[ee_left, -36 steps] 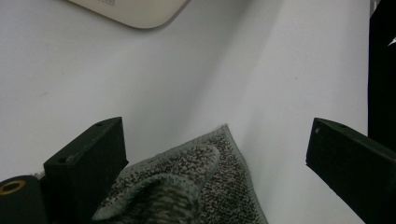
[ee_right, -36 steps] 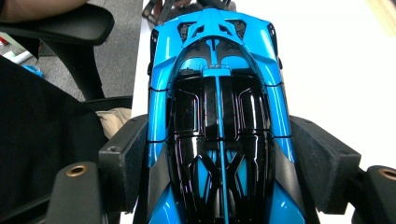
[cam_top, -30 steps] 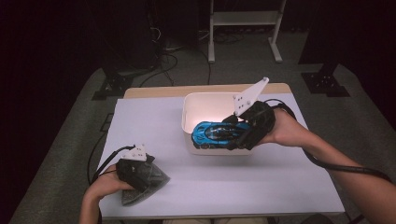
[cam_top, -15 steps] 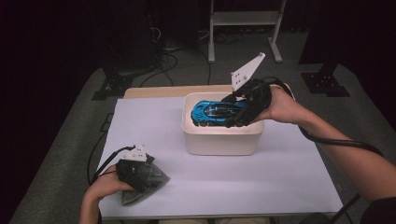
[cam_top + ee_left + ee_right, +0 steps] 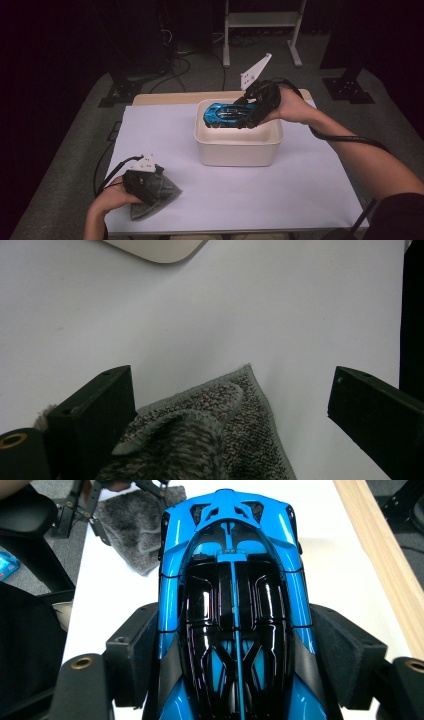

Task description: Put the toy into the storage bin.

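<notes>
Right claw: I grip the glossy blue-and-black toy car by its flanks.
Change: car now farther back over the cream plastic tub.
Left claw: wide open over the grey cloth.

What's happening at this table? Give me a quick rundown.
A person works at a white table with a handheld gripper in each hand. The right gripper is clamped on the sides of a blue toy car and holds it over a cream bin, near the bin's far rim. The left gripper sits at the near left corner with its jaws open, straddling a grey cloth that lies on the table.
</notes>
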Demonstrator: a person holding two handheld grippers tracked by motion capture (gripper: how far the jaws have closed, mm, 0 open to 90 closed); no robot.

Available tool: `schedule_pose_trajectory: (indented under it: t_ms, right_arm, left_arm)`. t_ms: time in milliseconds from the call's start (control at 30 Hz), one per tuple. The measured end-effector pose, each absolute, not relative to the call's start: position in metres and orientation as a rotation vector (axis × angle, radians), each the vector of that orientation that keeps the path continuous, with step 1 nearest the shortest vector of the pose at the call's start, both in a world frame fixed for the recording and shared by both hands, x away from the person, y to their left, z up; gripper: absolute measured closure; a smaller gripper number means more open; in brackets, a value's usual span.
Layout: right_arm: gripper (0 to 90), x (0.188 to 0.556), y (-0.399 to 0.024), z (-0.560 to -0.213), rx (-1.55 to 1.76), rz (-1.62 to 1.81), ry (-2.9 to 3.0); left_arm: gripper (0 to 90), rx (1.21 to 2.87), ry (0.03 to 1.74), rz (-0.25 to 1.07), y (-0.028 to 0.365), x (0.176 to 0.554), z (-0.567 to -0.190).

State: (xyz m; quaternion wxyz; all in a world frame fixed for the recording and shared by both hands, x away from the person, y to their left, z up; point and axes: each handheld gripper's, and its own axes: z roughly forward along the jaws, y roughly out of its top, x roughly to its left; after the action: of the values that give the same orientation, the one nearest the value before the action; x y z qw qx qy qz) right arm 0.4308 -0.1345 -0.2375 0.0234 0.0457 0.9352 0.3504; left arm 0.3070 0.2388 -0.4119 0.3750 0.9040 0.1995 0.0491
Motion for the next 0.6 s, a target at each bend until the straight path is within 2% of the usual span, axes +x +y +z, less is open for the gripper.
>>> schedule_pose_trajectory:
  t_ms: [600]
  right_arm:
    - [25.3,0.462,-0.134,-0.285,0.245,1.058,2.940]
  left_arm:
    - [4.2,2.322,0.500,0.126,0.238,0.306,-0.411]
